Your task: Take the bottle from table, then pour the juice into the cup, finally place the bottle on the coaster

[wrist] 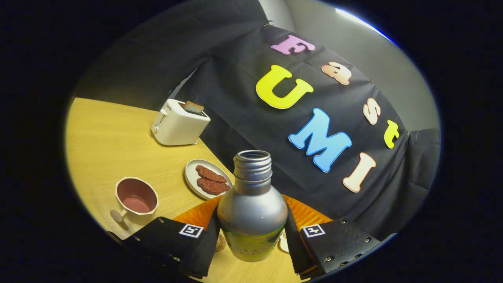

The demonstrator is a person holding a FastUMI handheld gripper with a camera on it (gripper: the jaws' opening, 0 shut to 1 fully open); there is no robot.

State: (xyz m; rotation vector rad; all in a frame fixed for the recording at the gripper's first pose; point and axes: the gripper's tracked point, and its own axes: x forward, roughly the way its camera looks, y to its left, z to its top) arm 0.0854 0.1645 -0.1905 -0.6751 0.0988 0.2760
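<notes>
My tongs (251, 239) are clamped on the bottle (252, 208) — both black fingers (204, 243) press against its silver sides, one on each flank, and the bottle sits upright between them with its cap off and the threaded neck open at the top. The lower part of the bottle carries a green label that I cannot read. Behind the bottle, just past the fingers, an orange ribbed coaster (306, 214) lies on the wooden table (106, 137). Off to the left of the fingers stands the cup (136, 196) — pale outside, pinkish inside, on a short stem, with what looks like a little reddish liquid in the bottom. Beyond the cup, a white plate (192, 177) holds two brown slices, and farther back a white toaster (178, 124) has a piece of toast poking out of its slot.
</notes>
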